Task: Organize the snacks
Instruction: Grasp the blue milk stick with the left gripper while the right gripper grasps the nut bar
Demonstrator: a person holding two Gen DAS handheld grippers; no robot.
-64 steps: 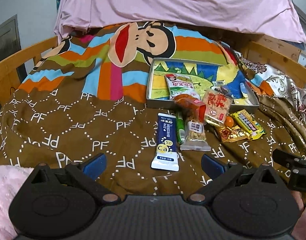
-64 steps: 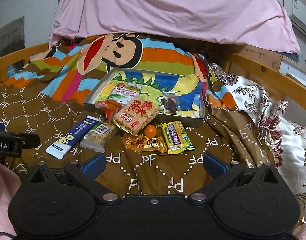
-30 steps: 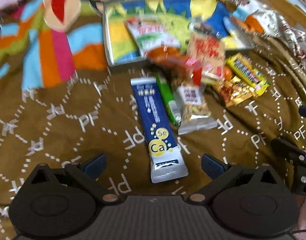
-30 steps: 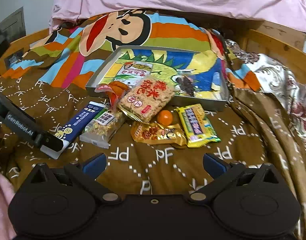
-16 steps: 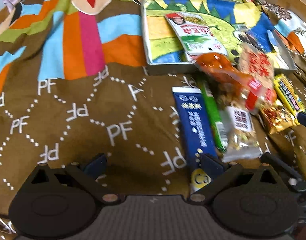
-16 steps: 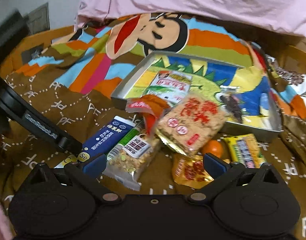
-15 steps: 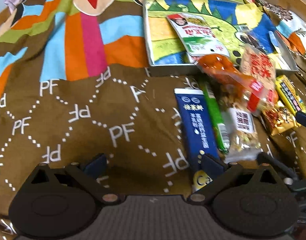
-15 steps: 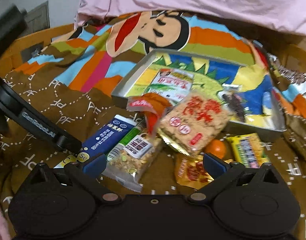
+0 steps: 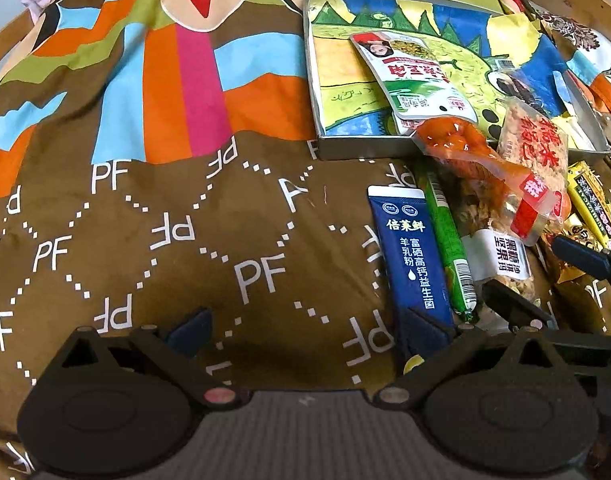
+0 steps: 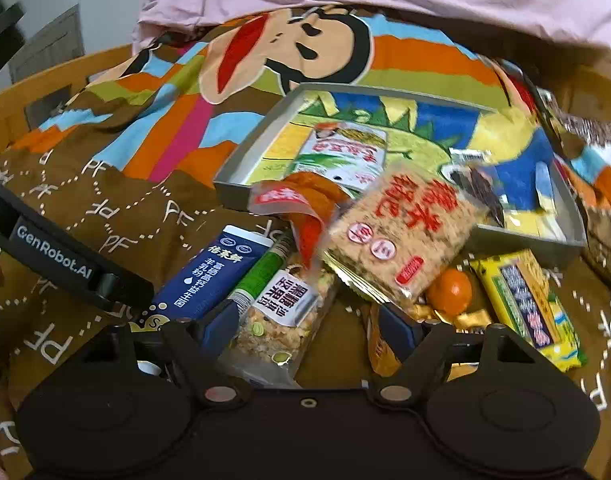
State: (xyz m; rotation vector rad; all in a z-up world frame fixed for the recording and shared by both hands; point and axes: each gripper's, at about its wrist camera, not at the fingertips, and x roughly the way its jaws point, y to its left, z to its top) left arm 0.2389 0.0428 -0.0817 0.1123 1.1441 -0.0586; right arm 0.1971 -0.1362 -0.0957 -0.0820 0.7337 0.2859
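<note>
Snack packets lie heaped on a brown blanket before a picture-lined metal tray (image 9: pixel 314 80) (image 10: pixel 241 168). My right gripper (image 10: pixel 309 328) hangs low over the heap, its jaws closing. A clear nut bar (image 10: pixel 281 320) (image 9: pixel 509 260) lies between the fingers, and the right pad stands off it. Left of the bar lie a green stick (image 10: pixel 265 272) and a blue packet (image 10: pixel 213 276) (image 9: pixel 411 256). My left gripper (image 9: pixel 305 332) is open over bare blanket, with its right finger above the blue packet's near end. A green-white pouch (image 9: pixel 409 76) lies in the tray.
A rice-cracker pack (image 10: pixel 405 232) and an orange pouch (image 10: pixel 305 200) lean on the tray's front rim. A small orange ball (image 10: pixel 451 290), a gold packet (image 10: pixel 379 344) and a yellow packet (image 10: pixel 525 296) lie to the right. Wooden bed rails and a pink quilt border the blanket.
Both grippers came down and closer to the snack pile. The right gripper's fingers have drawn inward around the nut bar. The left view has shifted so the blue packet sits under its right finger.
</note>
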